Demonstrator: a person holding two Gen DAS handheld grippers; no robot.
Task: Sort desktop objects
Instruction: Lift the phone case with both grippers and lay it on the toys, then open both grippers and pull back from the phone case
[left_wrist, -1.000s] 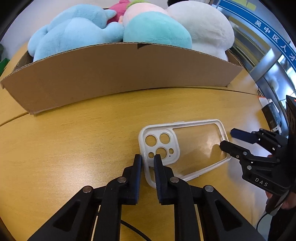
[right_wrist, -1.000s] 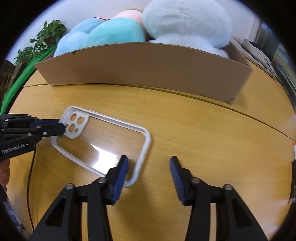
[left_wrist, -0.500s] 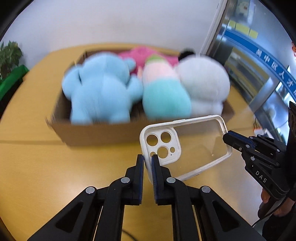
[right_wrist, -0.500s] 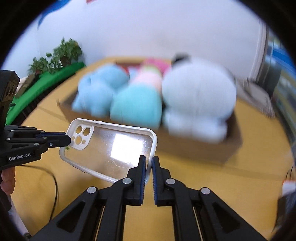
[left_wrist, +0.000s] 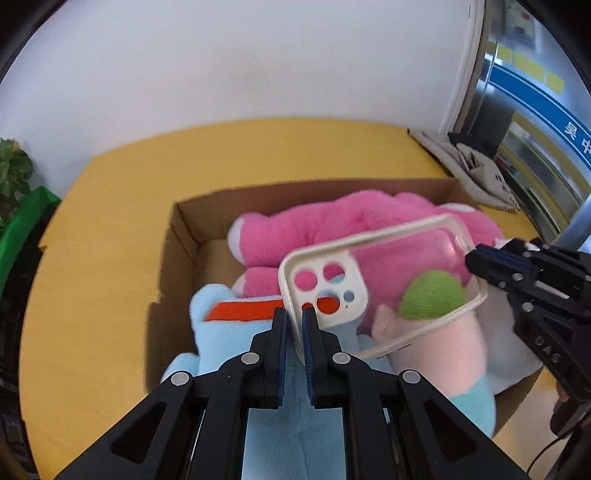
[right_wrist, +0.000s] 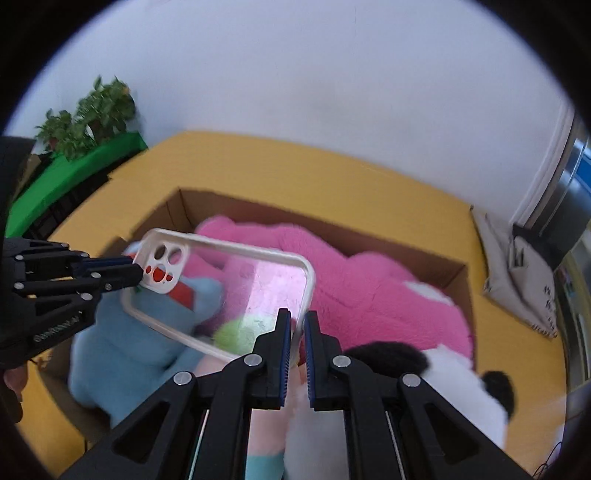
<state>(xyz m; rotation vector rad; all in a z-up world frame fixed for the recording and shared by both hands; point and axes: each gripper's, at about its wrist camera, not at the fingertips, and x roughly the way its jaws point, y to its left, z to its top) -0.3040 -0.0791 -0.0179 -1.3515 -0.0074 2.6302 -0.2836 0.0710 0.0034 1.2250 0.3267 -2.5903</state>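
Note:
A clear phone case with a white rim (left_wrist: 384, 280) hangs in the air above an open cardboard box (left_wrist: 184, 236) full of plush toys. My left gripper (left_wrist: 294, 321) is shut on the case's camera-hole end. My right gripper (right_wrist: 297, 325) is shut on the opposite end of the case (right_wrist: 221, 288). The right gripper also shows at the right of the left wrist view (left_wrist: 476, 264), and the left gripper at the left of the right wrist view (right_wrist: 135, 271). Under the case lie a pink plush (left_wrist: 332, 229), a light-blue plush (left_wrist: 221, 332) and a pink-and-green plush (left_wrist: 432, 299).
The box (right_wrist: 458, 273) stands on a yellow wooden table (left_wrist: 110, 221). A white-and-black plush (right_wrist: 443, 376) fills the box's right side. A folded grey cloth (left_wrist: 480, 173) lies at the table's far right. Potted plants (right_wrist: 88, 114) and a green crate stand beyond the left edge.
Both grippers have lifted the phone case off the table and carried it up and forward over the box; the right gripper, open a second ago, shut on the case's end.

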